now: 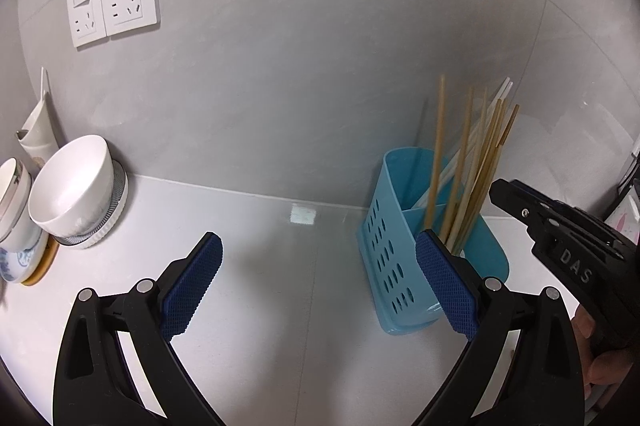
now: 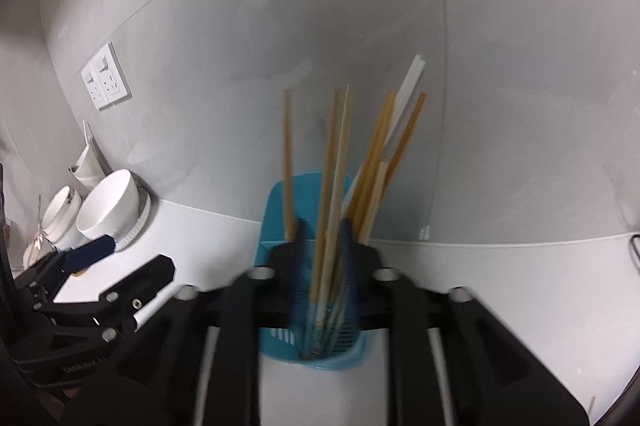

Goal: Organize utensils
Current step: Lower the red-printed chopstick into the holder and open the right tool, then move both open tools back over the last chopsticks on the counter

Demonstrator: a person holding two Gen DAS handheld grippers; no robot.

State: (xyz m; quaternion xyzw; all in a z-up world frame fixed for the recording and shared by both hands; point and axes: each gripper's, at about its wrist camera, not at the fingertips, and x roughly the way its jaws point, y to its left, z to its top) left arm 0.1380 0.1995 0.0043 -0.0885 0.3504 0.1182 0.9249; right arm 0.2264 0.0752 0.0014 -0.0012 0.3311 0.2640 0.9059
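Your right gripper [image 2: 324,262] has its blue pads slightly parted around blurred wooden chopsticks [image 2: 338,161]; whether they press is unclear. The chopsticks stand in the perforated light-blue plastic holder [image 1: 386,250] near the grey wall. Your left gripper [image 1: 320,282] is spread wide and empty above the white countertop [image 1: 256,226].
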